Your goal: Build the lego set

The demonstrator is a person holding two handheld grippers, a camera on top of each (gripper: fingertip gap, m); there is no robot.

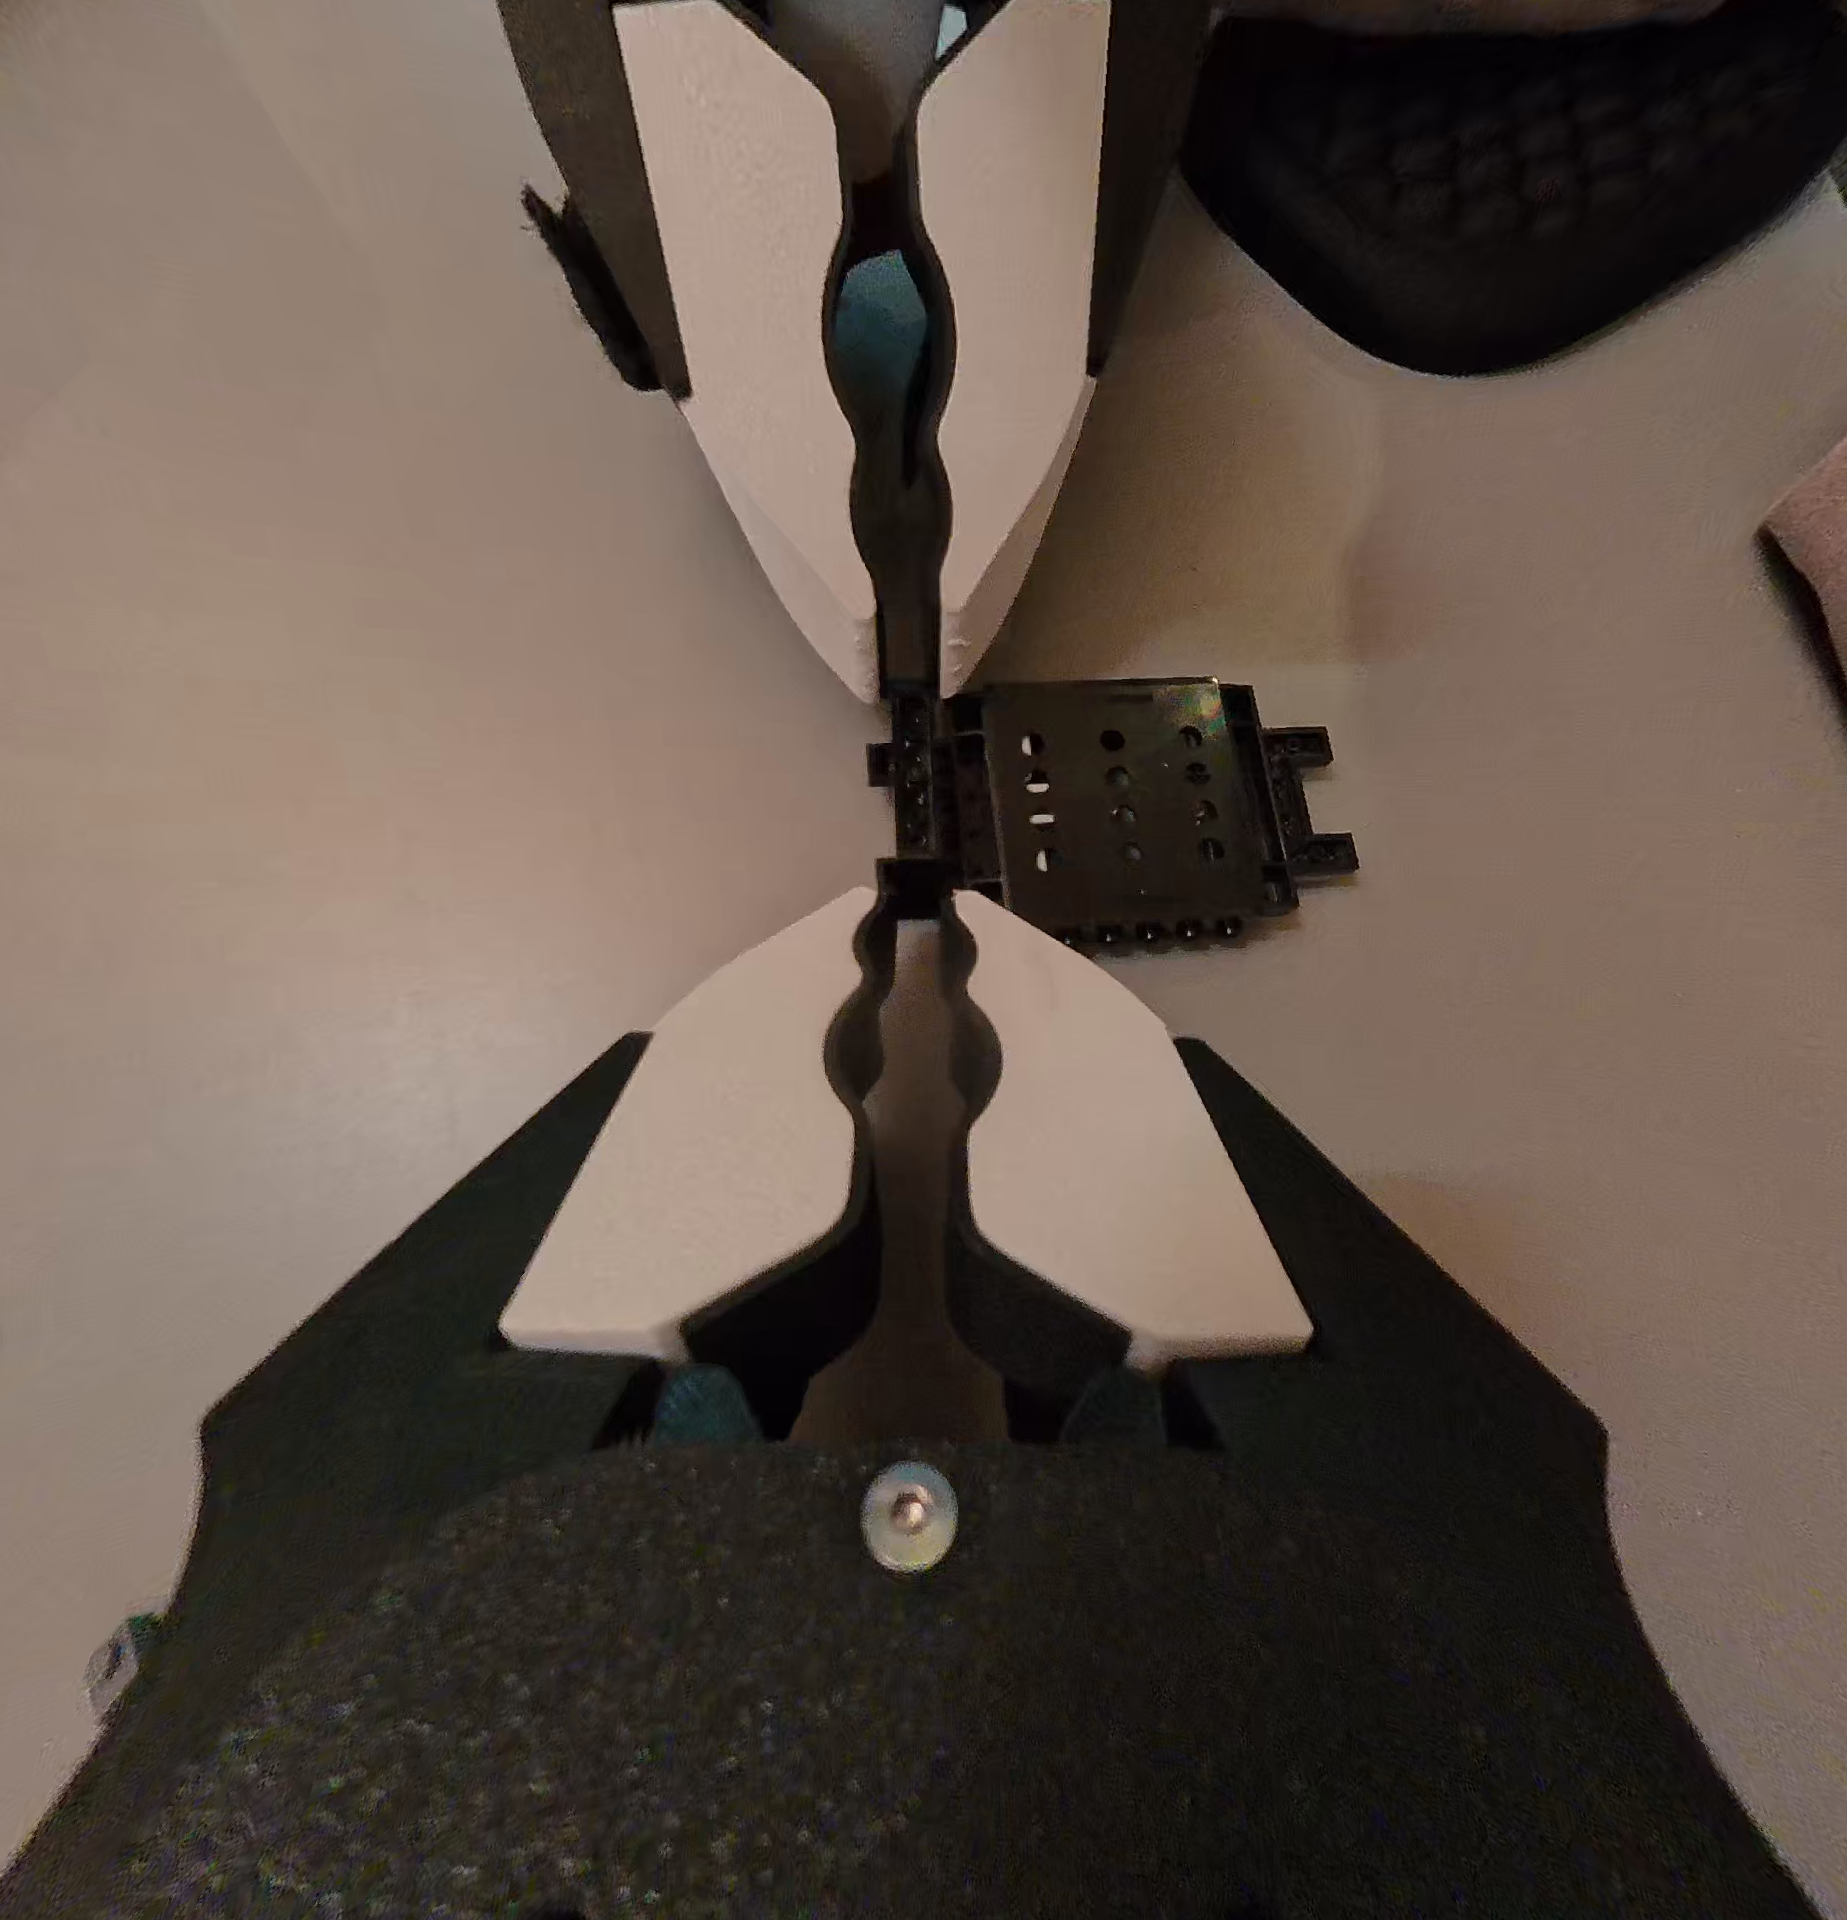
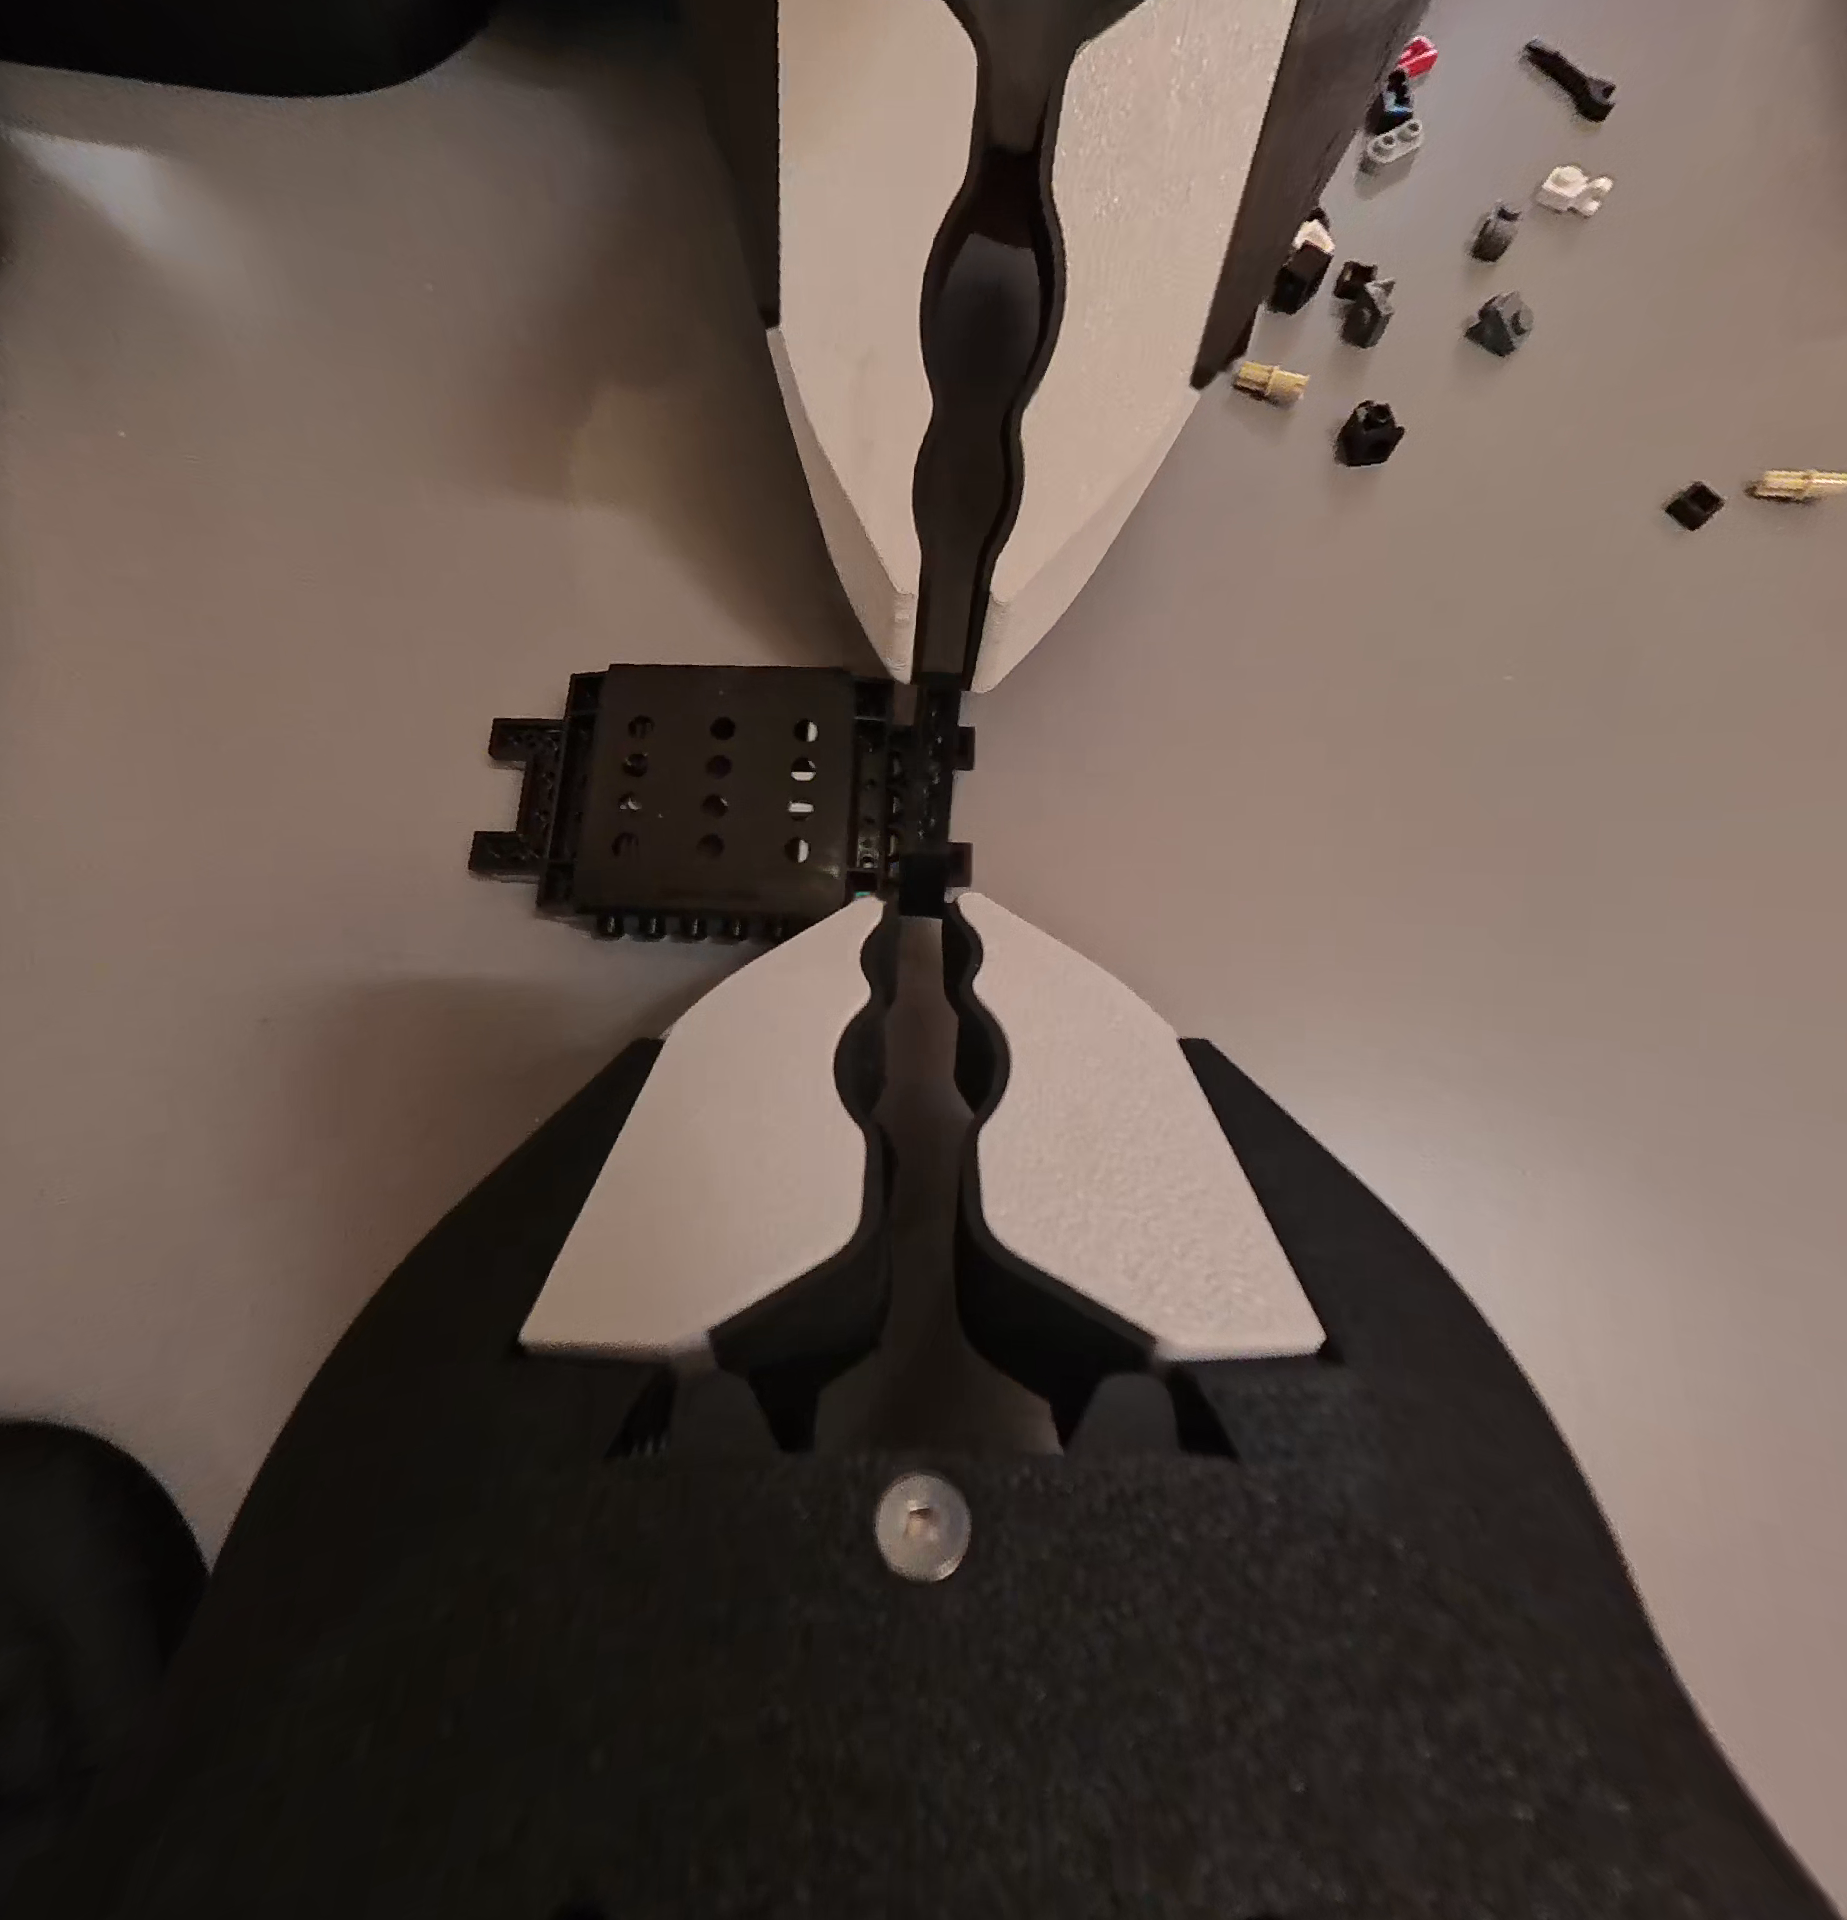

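A black lego assembly (image 1: 1116, 800), a flat plate with rows of round holes and forked brackets at its far end, lies low over the pale table (image 1: 327, 727). In the left wrist view my left gripper (image 1: 908, 800) is shut on the narrow black beam at the assembly's near left end. In the right wrist view my right gripper (image 2: 934, 795) is shut on the narrow black beam at the right end of the black holed assembly (image 2: 721, 790). Neither view shows the other gripper at the forked end.
Several loose small pieces (image 2: 1418, 291), black, grey, white, tan and red, lie scattered on the table at the upper right. A black mesh chair (image 1: 1521, 177) stands beyond the table edge. A grey cloth (image 1: 1833, 582) lies at the right edge. Across from one pair of fingers to the other is roughly 5 centimetres.
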